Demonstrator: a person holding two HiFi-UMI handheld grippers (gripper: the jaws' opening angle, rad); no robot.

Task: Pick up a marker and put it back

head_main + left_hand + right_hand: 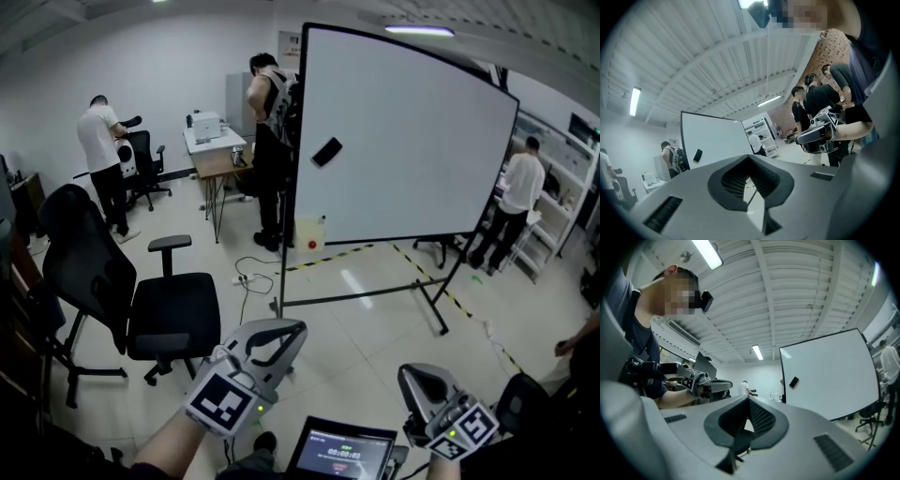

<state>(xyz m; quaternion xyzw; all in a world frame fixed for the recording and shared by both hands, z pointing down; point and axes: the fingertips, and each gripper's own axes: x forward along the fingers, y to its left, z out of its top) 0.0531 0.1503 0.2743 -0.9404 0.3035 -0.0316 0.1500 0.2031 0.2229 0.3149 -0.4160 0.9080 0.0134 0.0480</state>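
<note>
Barely legible: tablet (342, 452) beside right hand-held gripper (424, 382).

Open tiled floor (375, 323) ahead of the left gripper (298, 330) and right gripper (407, 373), clear up to the whiteboard (403, 141). Low down, the board's stand legs (439, 309) and a floor cable (246, 274) in the way. On the left, an office chair (141, 300). By the board's left edge, a standing person (272, 131). Between the grippers, close below, a small screen (342, 455).
</note>
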